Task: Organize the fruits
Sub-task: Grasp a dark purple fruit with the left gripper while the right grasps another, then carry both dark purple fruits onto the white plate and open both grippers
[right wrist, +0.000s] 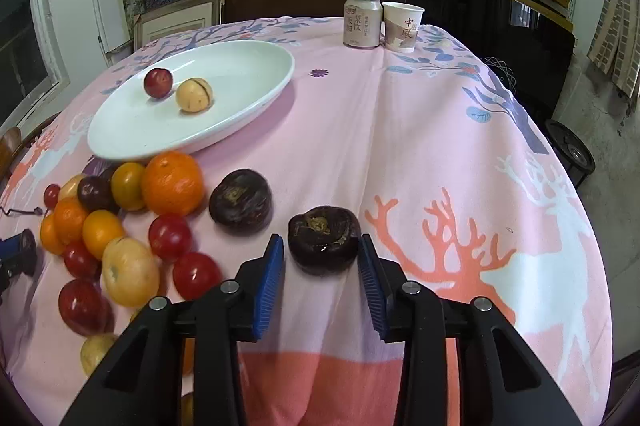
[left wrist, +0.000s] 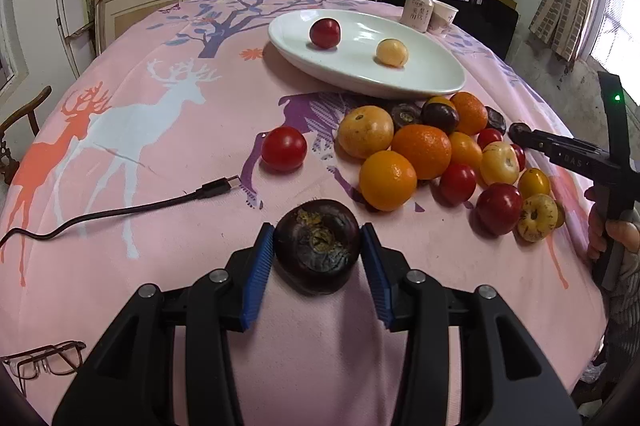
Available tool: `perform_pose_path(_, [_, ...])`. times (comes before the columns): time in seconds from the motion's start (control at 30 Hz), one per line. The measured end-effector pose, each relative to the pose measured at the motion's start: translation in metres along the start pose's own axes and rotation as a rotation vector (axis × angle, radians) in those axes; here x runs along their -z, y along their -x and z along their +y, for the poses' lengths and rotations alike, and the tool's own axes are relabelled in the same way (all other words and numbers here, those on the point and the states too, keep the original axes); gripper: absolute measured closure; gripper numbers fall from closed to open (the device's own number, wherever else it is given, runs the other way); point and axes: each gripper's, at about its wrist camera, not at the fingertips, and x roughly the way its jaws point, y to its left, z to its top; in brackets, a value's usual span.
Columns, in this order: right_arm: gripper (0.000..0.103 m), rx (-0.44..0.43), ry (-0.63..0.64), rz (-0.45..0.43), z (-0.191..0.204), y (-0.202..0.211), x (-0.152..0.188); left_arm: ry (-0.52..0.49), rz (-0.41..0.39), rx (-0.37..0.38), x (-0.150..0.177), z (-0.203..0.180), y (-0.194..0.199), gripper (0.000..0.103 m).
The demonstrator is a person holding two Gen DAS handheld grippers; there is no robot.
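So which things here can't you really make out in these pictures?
- Glasses, left view: cut off by the picture's dark edge.
- Pale fruit, right view: half hidden behind the right hand-held gripper.
- Can and cup: print too small to read.
- Cable, left view: runs out of frame, far end unseen.
- Fruits deep in the pile: covered by those in front.

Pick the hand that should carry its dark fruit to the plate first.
Left, probably. The left gripper already has its pads pressing its dark fruit on both sides, plate straight ahead. The right gripper flanks another dark fruit, but contact there is unclear.
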Motion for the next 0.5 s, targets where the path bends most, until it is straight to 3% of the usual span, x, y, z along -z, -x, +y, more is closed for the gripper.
perform_pose_path(0.3, [0.063,-0.012,-0.021,0.020,-0.003,-0.014,-0.005,-0.018,0.024,-0.007,0.001,-0.003,-0.005,0.060])
perform_pose_path(0.5, [0.063,-0.038,-0.089,-0.025,-0.016,-0.004,-0.003,0.004,0.000,-0.008,-0.001,0.001,-0.001,0.060])
